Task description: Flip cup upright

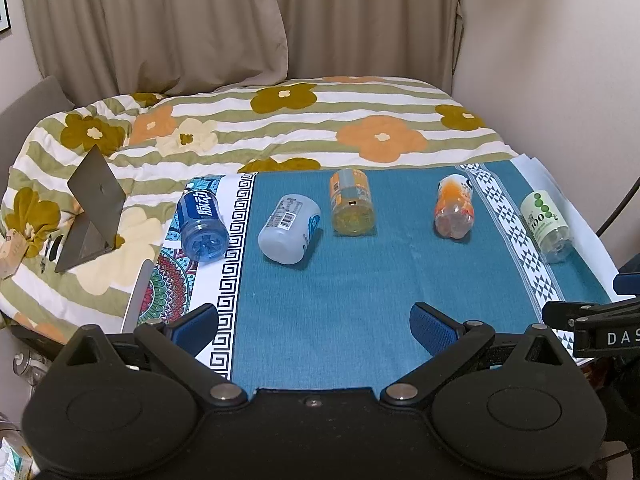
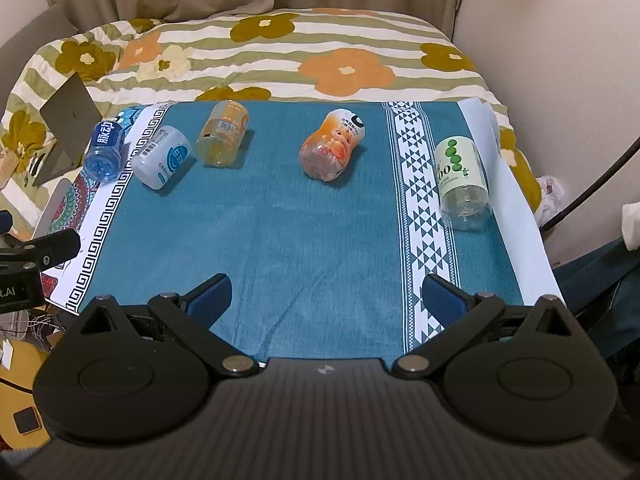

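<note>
Left gripper (image 1: 314, 330): nearest in the left wrist view, blue-padded fingers spread wide apart with nothing between them, held above the near edge of the teal cloth (image 1: 360, 280).
Right gripper (image 2: 326, 300): nearest in the right wrist view, fingers likewise wide apart and holding nothing, over the same cloth.
Writing on the rigs: the left wrist view catches part of the other gripper at its right edge, with the letters "DAS" cut off by the frame; the right wrist view shows the other gripper at its left edge with "t.AI", also cut off.
Cups: five bottle-like cups lie on their sides in a row across the far part of the cloth, none upright, all well apart from both grippers.
Blue cup (image 1: 202, 224): leftmost, on the patterned border, white Chinese characters on a blue label.
White cup (image 1: 290, 229): just beside the blue one, barcode and small print too fine to read; only the right wrist view shows its round blue emblem.
Yellow cup (image 1: 352, 203): mid-row, orange label unreadable.
Orange cup (image 2: 332, 151): a black ring mark on white shows only in the right wrist view.
Green-dotted cup (image 2: 462, 180): rightmost, on the pale cloth edge, reads "100" in the left view, "00" in the right.
Laptop (image 1: 94, 208): half open on the flowered quilt (image 1: 360, 128) at far left.
Curtain (image 1: 200, 20): farthest, behind the bed.
</note>
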### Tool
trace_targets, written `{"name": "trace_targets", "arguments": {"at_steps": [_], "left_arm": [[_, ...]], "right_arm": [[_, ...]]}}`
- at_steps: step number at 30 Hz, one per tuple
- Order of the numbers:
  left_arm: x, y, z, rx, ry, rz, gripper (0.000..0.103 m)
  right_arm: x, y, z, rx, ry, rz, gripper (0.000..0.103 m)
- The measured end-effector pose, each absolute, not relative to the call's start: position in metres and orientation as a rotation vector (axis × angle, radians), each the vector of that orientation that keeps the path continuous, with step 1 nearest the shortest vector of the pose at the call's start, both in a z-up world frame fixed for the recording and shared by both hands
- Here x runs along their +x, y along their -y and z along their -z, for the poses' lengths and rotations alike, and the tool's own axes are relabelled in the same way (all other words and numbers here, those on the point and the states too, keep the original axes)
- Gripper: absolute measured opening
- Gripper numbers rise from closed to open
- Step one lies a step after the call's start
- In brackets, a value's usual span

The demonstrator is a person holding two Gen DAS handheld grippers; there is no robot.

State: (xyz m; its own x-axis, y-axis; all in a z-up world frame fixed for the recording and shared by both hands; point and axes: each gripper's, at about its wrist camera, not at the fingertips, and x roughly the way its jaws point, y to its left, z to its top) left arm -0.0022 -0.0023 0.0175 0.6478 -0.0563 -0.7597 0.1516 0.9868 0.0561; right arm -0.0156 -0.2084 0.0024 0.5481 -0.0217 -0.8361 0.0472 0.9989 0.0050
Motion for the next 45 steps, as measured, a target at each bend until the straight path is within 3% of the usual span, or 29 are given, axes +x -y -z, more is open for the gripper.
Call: {"name": "trace_targets", "arguments": {"at_steps": [45], "left_arm": [[0.0061, 0.0053, -0.0180, 0.117, -0.859, 0.131, 0.103]], "right_arm": [[-0.0089, 0.2177, -0.0051, 0.043, -0.988, 0.059, 0.103]]}}
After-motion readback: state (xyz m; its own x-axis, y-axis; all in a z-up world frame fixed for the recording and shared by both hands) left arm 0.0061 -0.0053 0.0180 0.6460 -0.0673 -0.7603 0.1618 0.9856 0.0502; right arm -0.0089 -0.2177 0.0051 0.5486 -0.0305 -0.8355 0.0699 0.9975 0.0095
